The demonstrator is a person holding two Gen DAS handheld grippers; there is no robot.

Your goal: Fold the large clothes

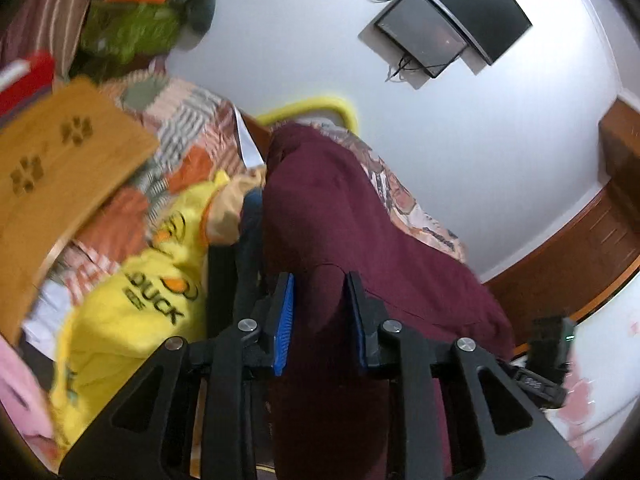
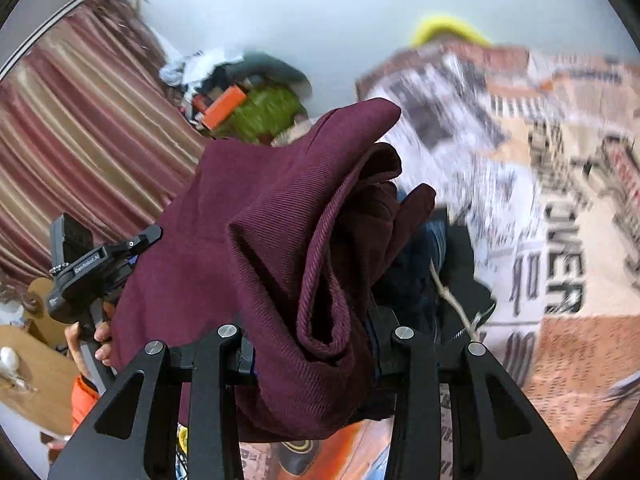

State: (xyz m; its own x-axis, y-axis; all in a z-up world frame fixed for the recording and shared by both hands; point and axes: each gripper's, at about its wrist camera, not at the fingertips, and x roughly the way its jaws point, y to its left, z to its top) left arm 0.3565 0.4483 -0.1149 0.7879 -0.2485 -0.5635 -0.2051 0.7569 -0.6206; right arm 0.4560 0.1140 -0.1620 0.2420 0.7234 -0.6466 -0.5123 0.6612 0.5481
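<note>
Both our grippers are clamped on a maroon garment [image 1: 332, 220]: the left gripper [image 1: 320, 304] pinches a fold between its blue pads, the right gripper [image 2: 316, 344] bites a thick bunched roll of the same cloth. We hold the garment draped above a bed with a patchwork printed bedspread [image 2: 560, 240]. Left of the garment lie a yellow duck-print top [image 1: 132, 308] and a wooden board [image 1: 68, 168]; on the wall beyond it hangs a dark screen [image 1: 480, 4].

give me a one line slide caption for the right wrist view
Right gripper clamps a bunched maroon garment above a patterned bedspread, left gripper alongside.
</note>
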